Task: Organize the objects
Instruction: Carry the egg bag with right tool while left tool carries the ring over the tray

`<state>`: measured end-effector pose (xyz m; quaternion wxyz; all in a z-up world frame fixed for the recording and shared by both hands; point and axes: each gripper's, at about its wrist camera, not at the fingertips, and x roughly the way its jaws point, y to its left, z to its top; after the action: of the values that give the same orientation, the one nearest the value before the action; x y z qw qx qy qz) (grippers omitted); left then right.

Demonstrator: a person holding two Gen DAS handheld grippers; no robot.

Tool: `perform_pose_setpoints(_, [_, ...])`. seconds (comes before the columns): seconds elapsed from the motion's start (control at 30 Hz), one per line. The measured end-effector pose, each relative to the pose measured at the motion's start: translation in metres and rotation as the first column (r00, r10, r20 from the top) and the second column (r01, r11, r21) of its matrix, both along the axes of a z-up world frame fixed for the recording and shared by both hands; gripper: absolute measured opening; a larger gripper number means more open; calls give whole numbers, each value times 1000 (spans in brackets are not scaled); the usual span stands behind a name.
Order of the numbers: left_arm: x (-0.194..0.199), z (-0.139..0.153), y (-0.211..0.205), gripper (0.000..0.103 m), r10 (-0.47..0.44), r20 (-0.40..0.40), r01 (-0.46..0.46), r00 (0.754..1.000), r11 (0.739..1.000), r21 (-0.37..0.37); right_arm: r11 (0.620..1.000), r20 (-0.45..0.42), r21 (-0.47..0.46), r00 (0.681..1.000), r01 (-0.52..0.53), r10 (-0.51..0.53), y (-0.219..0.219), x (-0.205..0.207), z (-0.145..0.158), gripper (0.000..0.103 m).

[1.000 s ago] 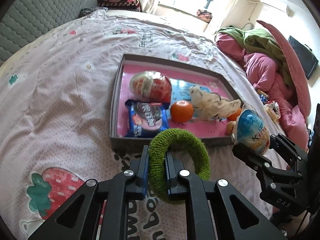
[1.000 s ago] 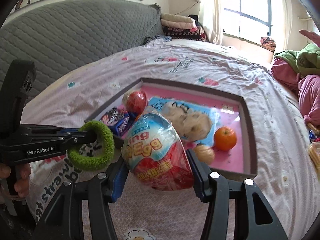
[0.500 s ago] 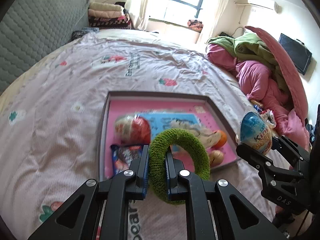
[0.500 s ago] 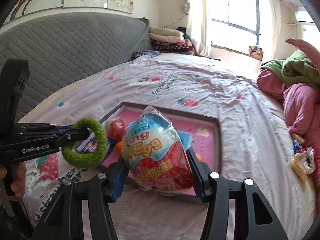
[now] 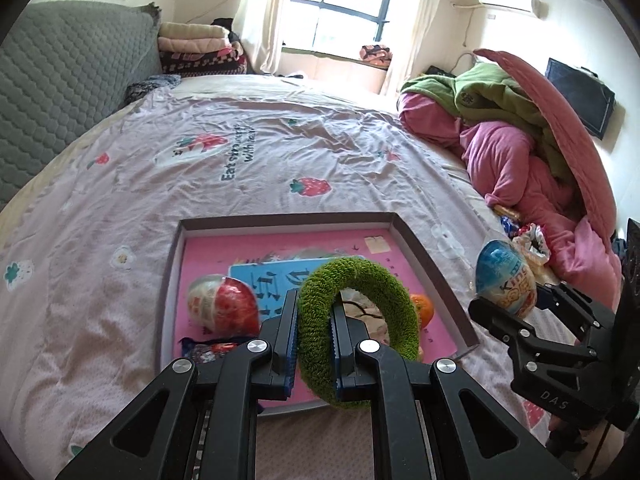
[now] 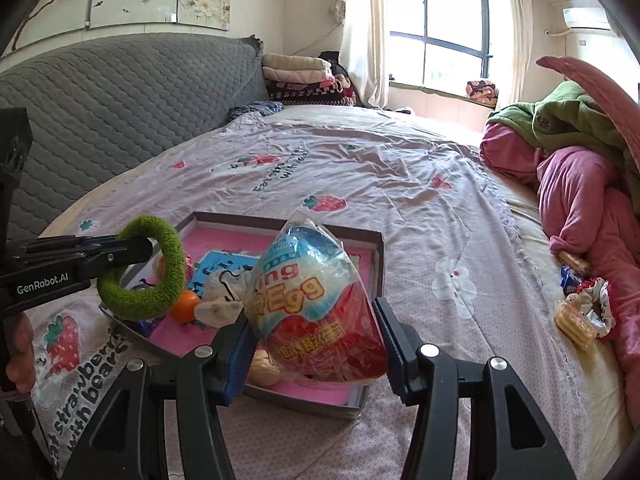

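The shallow grey-rimmed tray with a pink floor (image 5: 432,258) lies near the bed's front edge; wide bare strawberry-print bedsheet (image 5: 248,152) stretches beyond it. The left tongs (image 5: 314,336) are clamped on a fuzzy green fabric ring (image 5: 384,284). The right tongs (image 6: 316,344) grip a plastic-wrapped blue-and-red toy egg (image 6: 308,300) (both held above the tray). A second ago the tray filled more of each view.
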<state>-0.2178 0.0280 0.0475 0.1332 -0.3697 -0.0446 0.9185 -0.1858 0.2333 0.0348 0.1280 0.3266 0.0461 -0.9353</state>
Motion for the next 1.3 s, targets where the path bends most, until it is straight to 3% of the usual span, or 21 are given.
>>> perform_pose_setpoints(0.73, [-20,-46,20,14,7,64,-2,998,997,-72,1000,89,30,996,-4,1,-8,-16,-53,56])
perform_pose_setpoints(1.3, [-24,-70,34,16,0,73,9,997,993,-121,999,97,47,995,17,-22,-8,-18,-63,57])
